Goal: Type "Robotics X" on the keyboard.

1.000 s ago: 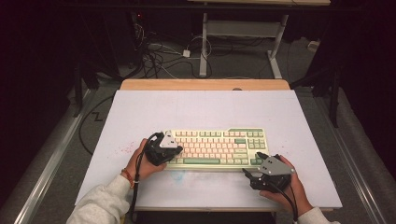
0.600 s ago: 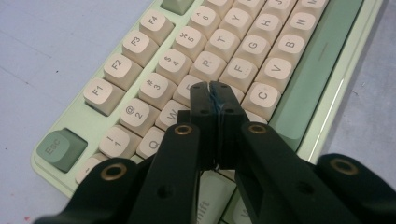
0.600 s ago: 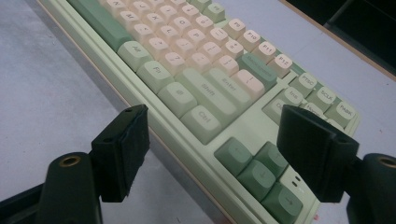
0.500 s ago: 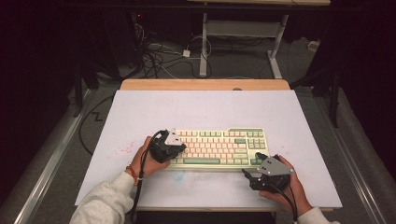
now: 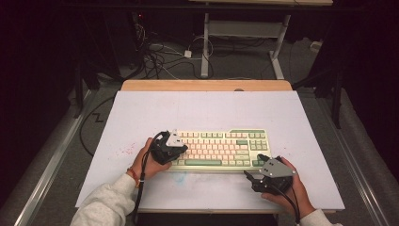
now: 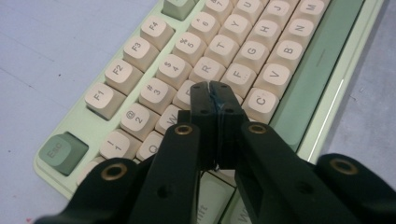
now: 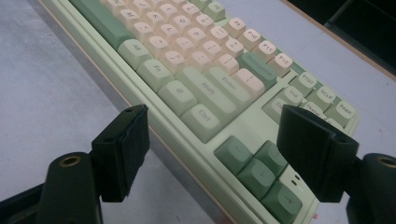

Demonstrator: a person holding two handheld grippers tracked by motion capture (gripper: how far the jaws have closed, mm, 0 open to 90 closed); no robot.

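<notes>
On white matte tabletop [image 5: 141, 113], rectangular cream-and-green plastic keyboard [image 5: 221, 148], left hand-held gripper [image 6: 215, 93] clenched empty, right hand-held gripper [image 7: 212, 140] released.

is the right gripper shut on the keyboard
No, the right gripper has its jaws wide apart over the keyboard corner, pressing nothing.

Left claw [image 5: 181, 151] on keyboard [image 5: 221, 148], right claw [image 5: 251, 176] beside.

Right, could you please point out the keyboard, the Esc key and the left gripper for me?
keyboard [image 5: 221, 149], high view, middle key rows.
Esc key [image 6: 60, 151], left gripper view, its green cap.
left gripper [image 6: 215, 93], left gripper view, tips of its shut jaws.
</notes>
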